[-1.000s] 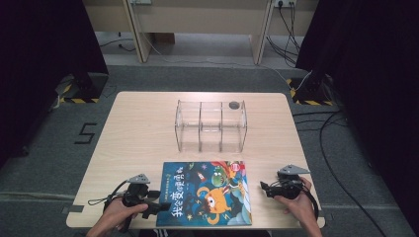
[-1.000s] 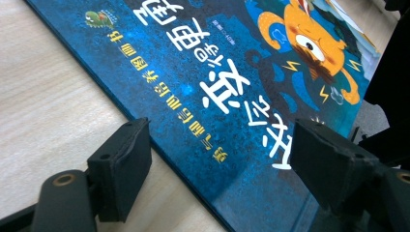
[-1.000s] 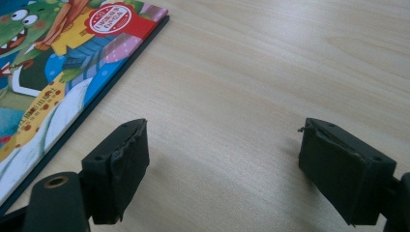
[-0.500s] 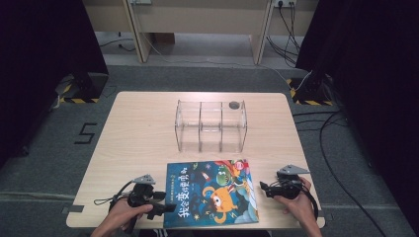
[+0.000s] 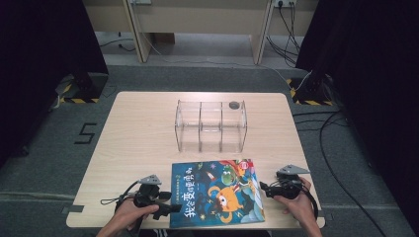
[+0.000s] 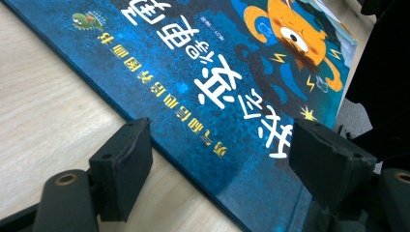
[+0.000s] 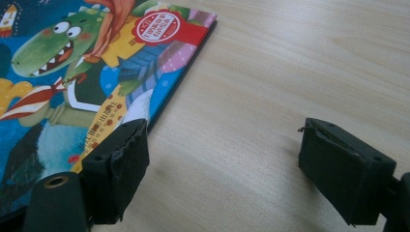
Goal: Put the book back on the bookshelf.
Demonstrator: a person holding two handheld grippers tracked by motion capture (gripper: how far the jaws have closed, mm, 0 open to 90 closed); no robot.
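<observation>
A picture book [image 5: 216, 192] with a blue cover and an orange cartoon creature lies flat at the table's near edge. My left gripper [image 5: 169, 207] is at the book's left side, open. In the left gripper view the book [image 6: 232, 82] runs between the jaws: one pad [image 6: 121, 169] is over bare wood, the other [image 6: 329, 164] over the cover. My right gripper [image 5: 263, 188] is open at the book's right edge. In the right gripper view one pad [image 7: 118, 166] overlaps the book [image 7: 87, 72] and the other [image 7: 343, 166] is over the table.
A clear plastic box [image 5: 210, 126] with three compartments stands mid-table beyond the book, with a small dark round thing [image 5: 234, 104] at its back right. Bare wood [image 5: 133, 138] spreads left and right of it. The table's front edge [image 5: 197, 228] lies just below the book.
My left gripper has moved right, up to the book's left edge. The book has shifted and turned slightly to the right. The right gripper has barely moved.
</observation>
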